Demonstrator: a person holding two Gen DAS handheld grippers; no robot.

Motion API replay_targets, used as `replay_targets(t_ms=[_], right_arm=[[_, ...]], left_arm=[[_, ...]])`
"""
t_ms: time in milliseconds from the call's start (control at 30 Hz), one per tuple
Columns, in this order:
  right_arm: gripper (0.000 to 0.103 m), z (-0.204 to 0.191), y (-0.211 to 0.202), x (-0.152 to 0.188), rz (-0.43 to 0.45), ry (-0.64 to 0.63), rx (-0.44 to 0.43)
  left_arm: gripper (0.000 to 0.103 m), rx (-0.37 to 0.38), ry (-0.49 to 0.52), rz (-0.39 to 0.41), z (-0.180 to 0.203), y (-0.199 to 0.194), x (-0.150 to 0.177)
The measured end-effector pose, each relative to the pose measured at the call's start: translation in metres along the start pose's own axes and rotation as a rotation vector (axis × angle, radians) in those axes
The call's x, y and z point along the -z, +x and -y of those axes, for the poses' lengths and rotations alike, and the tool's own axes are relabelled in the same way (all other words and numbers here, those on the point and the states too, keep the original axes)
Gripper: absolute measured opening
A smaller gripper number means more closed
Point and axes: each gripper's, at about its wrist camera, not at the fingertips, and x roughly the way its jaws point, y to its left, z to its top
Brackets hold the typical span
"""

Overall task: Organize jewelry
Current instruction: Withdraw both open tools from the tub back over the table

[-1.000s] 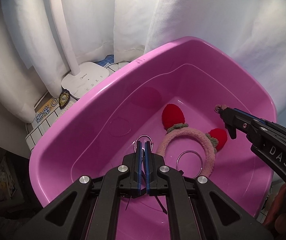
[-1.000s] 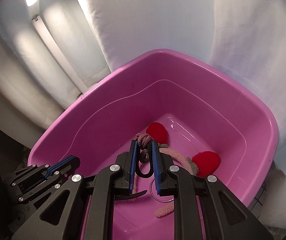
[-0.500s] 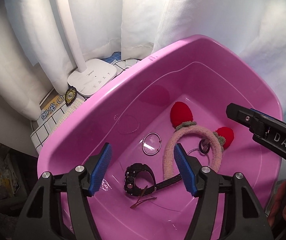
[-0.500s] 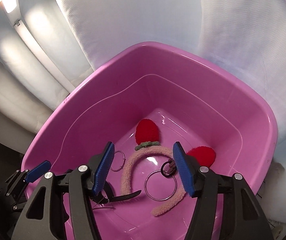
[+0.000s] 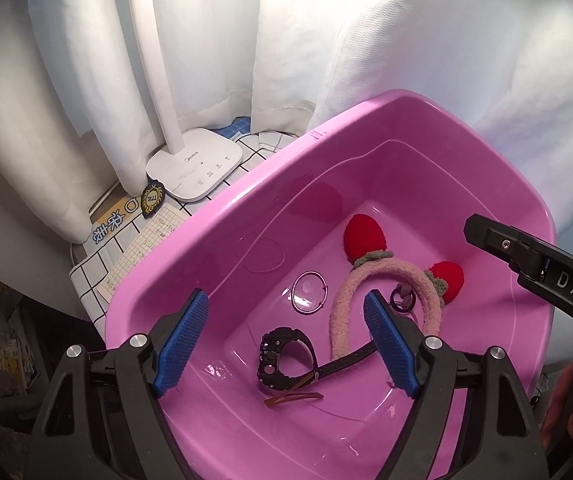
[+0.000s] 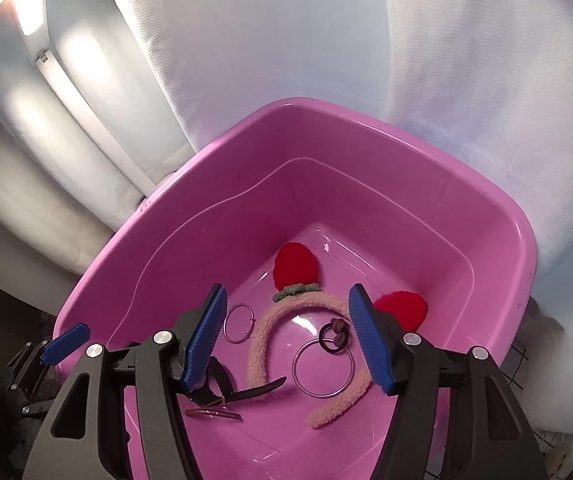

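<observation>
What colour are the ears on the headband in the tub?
Red ears on a fuzzy pink headband; clearest in the right wrist view.

The pink basin [image 6: 498, 240] stands open from above. A curtain [image 5: 406, 60] crowds its far rim, and a lamp base [image 5: 194, 168] flanks it.

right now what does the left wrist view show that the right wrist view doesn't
Only the left wrist view shows the white lamp base, the checked cloth, a gridded paper note and the whole black watch. Only the right wrist view shows the large silver ring clearly. Both show the pink tub, the fluffy headband with red ears, the small silver ring, the dark hair tie, and both grippers' fingers apart, opening, holding nothing.
</observation>
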Motion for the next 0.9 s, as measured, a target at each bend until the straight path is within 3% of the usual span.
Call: replay_targets(t_ms=[433,633,767,900], right_arm=[[0.072,0.002,-0.090,0.048,0.197,0.030,-0.012],[0.073,0.028,-0.137,0.097,0.285,0.063,0.023],[0.074,0.059,-0.167,0.142,0.328,0.088,0.057],[0.074,0.102,-0.192,0.194,0.318,0.127,0.112]], left_arm=[[0.096,-0.015,0.003,0.143,-0.009,-0.057,0.018],[0.096,0.012,0.047,0.165,0.014,-0.080,0.042],[0.096,0.084,0.063,0.183,0.039,-0.102,0.063],[0.096,0.151,0.081,0.205,0.074,-0.125,0.092]])
